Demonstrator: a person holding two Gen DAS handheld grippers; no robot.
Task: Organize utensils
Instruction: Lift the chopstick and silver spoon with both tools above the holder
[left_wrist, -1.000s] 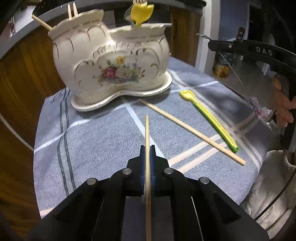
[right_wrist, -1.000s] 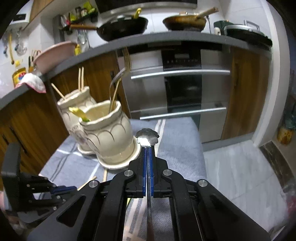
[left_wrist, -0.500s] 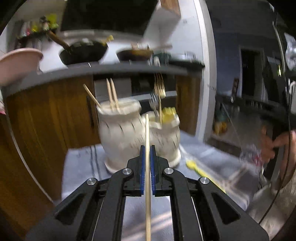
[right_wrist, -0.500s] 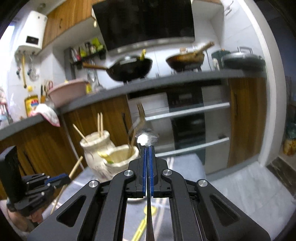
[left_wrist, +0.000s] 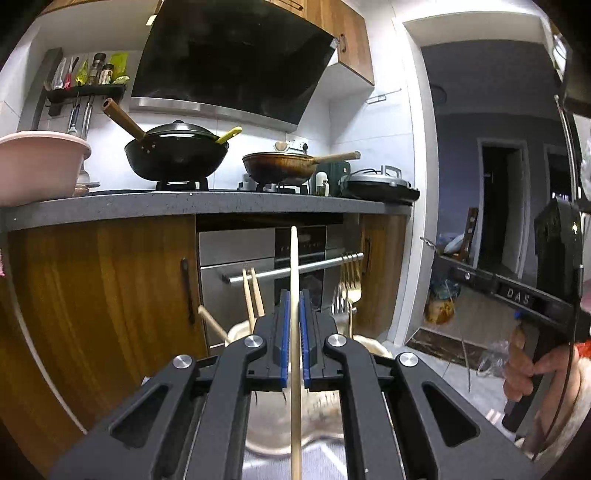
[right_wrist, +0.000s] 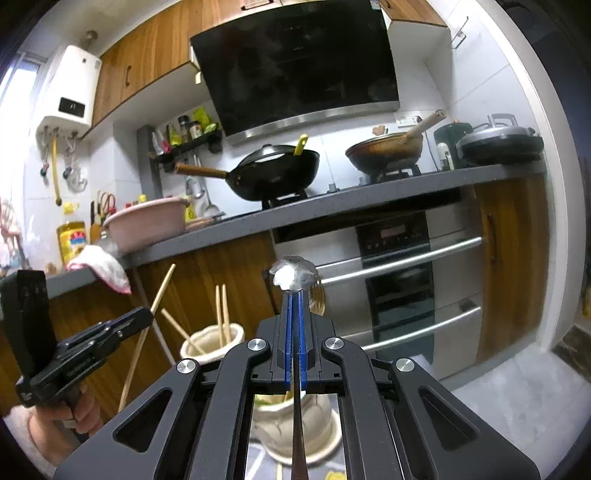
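Two utensils are in your grip at once, and that is where the risk begins. Your left gripper (left_wrist: 293, 314) is clamped on a wooden chopstick (left_wrist: 294, 266) that runs straight up between the blue pads, a long length above them and a long tail below. Your right gripper (right_wrist: 294, 317) is pinched on a metal spoon (right_wrist: 293, 275), with the bowl just above the fingertips and the handle hanging down under the tool.

Both grips are thin pinches on slim stems, so either piece could pivot or slide if you tilt quickly. The chopstick's lower tail is the likelier thing to catch the holder's rim on the way in.

Just beyond the fingers sits the cream ceramic holder (right_wrist: 212, 338), which has two cups. The farther one holds chopsticks (right_wrist: 221, 314); the nearer cup (right_wrist: 295, 424), directly under your right tool, is largely hidden from both cameras. Forks (left_wrist: 349, 288) stand in the cup on the right in the left view. Lowering the spoon mostly blind could strike them or knock the rim, and a shove might tip the holder.

In the right view, the left tool and its stick hover close beside the holder; bringing both hands down together invites a clash.

Farther back, the counter (right_wrist: 369, 195) and wok (right_wrist: 273, 173) are well apart from you and pose no hazard.
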